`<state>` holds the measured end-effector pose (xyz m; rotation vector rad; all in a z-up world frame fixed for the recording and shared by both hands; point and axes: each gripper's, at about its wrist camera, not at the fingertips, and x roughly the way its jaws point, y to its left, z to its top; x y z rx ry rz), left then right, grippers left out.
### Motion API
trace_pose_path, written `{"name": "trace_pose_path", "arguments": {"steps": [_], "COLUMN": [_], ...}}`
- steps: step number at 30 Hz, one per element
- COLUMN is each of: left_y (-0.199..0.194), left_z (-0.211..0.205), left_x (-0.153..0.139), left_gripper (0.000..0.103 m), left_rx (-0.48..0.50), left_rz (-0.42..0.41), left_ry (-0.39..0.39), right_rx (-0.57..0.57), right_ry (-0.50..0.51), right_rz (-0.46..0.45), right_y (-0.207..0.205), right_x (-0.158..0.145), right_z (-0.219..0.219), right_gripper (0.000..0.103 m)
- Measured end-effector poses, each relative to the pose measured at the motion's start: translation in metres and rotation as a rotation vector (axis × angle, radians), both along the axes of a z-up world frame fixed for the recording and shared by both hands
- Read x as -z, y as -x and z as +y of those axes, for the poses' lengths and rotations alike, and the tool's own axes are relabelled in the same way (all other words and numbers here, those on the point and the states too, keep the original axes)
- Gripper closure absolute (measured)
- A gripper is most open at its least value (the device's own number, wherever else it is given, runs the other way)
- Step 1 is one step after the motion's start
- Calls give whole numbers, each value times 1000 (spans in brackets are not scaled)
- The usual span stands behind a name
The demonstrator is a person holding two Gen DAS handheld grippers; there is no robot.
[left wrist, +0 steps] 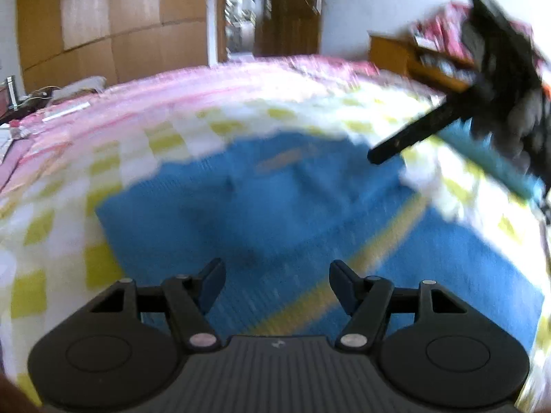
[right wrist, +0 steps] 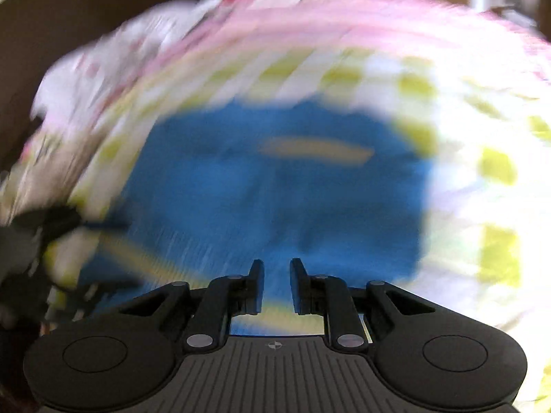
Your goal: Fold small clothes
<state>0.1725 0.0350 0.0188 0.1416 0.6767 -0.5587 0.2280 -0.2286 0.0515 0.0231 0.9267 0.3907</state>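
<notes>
A small blue garment point(left wrist: 275, 199) with yellow stripes lies spread on a yellow-and-white checked sheet point(left wrist: 162, 141). My left gripper point(left wrist: 277, 284) is open and empty, just above the garment's near part. In the left wrist view my right gripper point(left wrist: 385, 153) shows at the far right, over the garment's right side, blurred. In the right wrist view the blue garment point(right wrist: 275, 186) fills the middle, blurred by motion. My right gripper point(right wrist: 276, 285) hovers over its near edge with a narrow gap between the jaws and nothing held.
A pink striped bedcover point(left wrist: 206, 82) lies beyond the checked sheet. Wooden wardrobes point(left wrist: 113, 24) and a doorway point(left wrist: 241, 10) stand behind the bed. A wooden shelf point(left wrist: 413, 58) with clutter is at the right. Loose pink-white fabric point(right wrist: 103, 62) lies at the left.
</notes>
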Motion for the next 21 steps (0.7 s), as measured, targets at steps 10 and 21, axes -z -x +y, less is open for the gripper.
{"name": "trace_pose_path", "arguments": {"steps": [10,21], "left_y": [-61,-8], "left_z": [-19,-29], "left_x": [24,16], "left_gripper": [33,35], "left_rx": [-77,111], "left_rz": [54,89], "left_ry": [31,-62], "right_rx": [201,49], "right_ry": [-20,-12], "right_rz": [21,45], "right_y": [-28,12], "right_x": [27,21], "right_z": [-39,-37], "right_gripper": [70,88]}}
